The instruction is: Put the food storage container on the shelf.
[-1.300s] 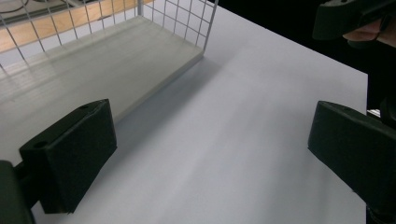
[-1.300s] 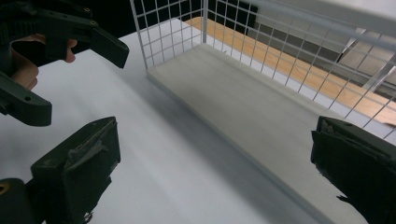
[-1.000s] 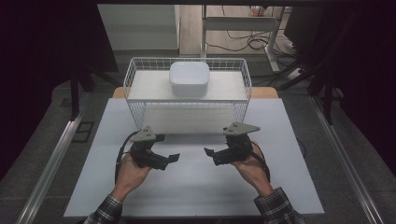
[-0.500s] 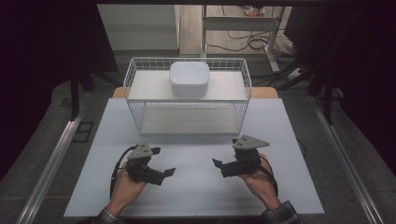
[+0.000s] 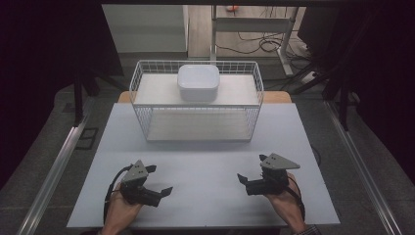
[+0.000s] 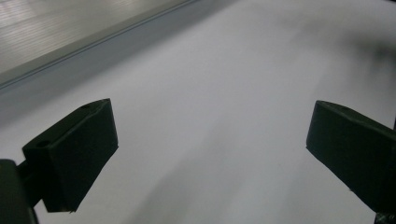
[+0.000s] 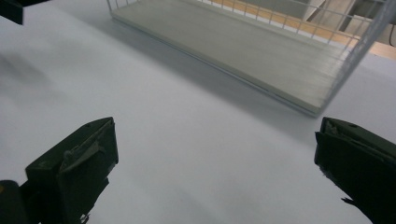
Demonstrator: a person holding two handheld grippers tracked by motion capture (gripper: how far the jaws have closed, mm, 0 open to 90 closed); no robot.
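A white wire rack (image 5: 196,102) stands at the back of the white table (image 5: 205,161), with a white rounded box (image 5: 198,82) on its upper shelf. My left gripper (image 5: 160,182) is held low near the front left, open, nothing between its jaws (image 6: 210,154). My right gripper (image 5: 244,182) is near the front right, also open and empty (image 7: 215,158). In the right gripper view the wire rack's lower shelf (image 7: 243,51) lies ahead. The two grippers point toward each other across the table's front.
Metal rails (image 5: 54,166) run along both sides of the table. Behind the rack are a desk frame and cables (image 5: 254,44) on the floor. Bare table surface lies between the grippers and the rack.
Both hands have drawn back toward the front edge of the table, away from the rack, and spread farther apart. Both grippers stay open.
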